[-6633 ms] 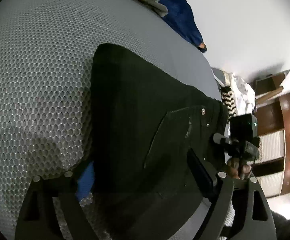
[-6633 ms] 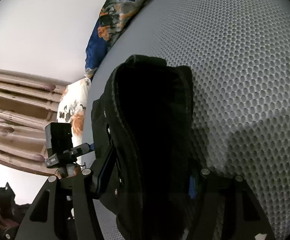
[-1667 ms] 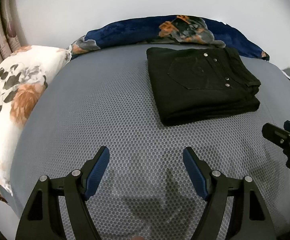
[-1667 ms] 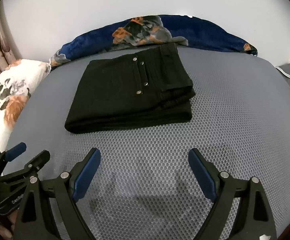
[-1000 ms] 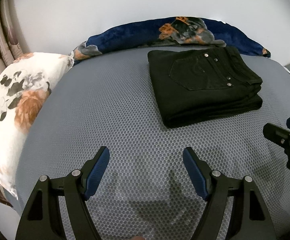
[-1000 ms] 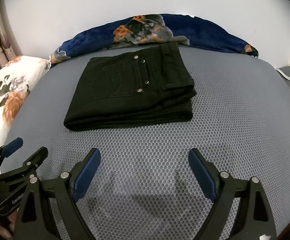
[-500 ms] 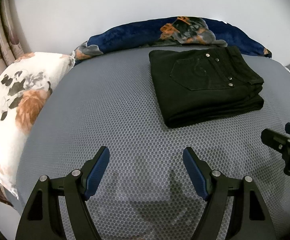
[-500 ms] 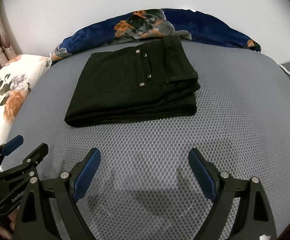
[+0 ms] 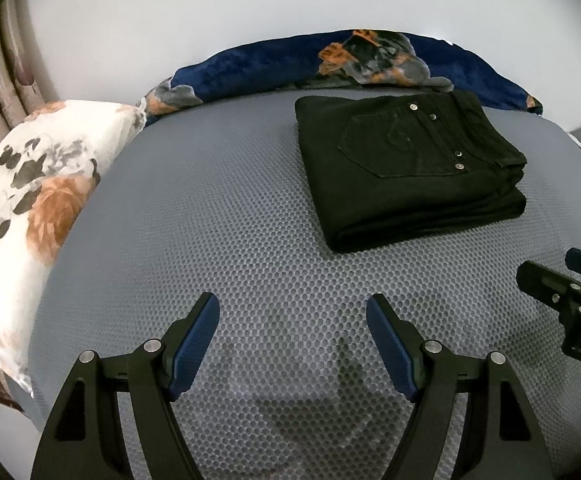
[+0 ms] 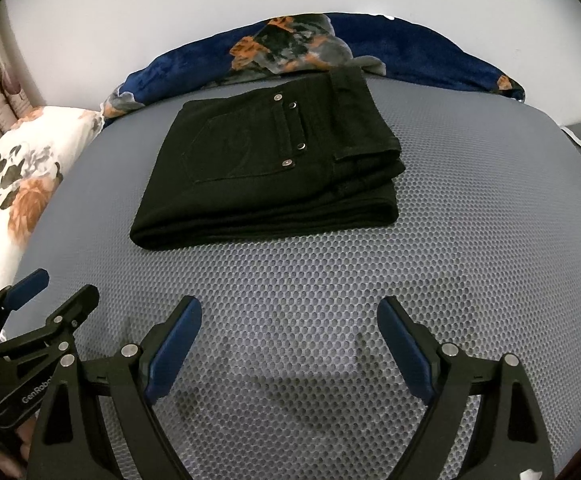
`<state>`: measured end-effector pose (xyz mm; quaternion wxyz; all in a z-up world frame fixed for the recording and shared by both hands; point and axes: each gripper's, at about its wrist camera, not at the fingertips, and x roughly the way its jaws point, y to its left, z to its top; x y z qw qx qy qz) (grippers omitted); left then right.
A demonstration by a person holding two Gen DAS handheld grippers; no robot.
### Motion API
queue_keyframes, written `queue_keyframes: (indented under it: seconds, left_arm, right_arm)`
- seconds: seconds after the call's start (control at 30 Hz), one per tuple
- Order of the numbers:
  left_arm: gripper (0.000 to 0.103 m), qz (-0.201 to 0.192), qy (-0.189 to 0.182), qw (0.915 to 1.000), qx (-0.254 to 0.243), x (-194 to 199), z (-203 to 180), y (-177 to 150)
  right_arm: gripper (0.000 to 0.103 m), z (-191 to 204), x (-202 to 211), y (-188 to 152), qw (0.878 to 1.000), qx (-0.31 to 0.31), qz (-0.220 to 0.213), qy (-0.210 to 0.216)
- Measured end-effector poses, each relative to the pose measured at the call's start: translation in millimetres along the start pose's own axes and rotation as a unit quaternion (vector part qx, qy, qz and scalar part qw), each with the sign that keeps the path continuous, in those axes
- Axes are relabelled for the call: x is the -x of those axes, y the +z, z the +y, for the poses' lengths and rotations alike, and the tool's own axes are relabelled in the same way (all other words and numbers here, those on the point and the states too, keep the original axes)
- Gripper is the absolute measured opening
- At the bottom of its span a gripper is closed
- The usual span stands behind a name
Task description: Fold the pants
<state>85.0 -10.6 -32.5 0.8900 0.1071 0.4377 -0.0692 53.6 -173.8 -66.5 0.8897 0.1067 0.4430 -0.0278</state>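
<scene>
Basically:
pants [image 10: 266, 168]: folded stack, far centre of the mattress [image 10: 470, 220], clear of both tools.
left gripper [image 9: 292, 344]: wide open, empty.
right gripper [image 10: 290, 340]: wide open, empty.
risk: a low reach catches the near fold, stack slumps.
room: bare mesh near and right; pillow [image 9: 22, 208] left, blanket [image 10: 390, 52] far.
</scene>
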Motion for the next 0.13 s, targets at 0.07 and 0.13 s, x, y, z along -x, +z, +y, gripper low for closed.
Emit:
queue_keyframes:
  seconds: [0.07,0.13]
  left_arm:
    - [0.076,0.007,-0.005,1.0,0.005,-1.4,1.2,-0.2]
    - [0.076,0.014,-0.011,0.9998,0.013,-2.7,3.1,-0.2]
  right_arm:
    - [0.088,0.7,-0.4,-0.2,1.0,0.0,0.001,0.001]
    - [0.088,2.2,-0.5,-0.2,1.0,0.002,0.001,0.0]
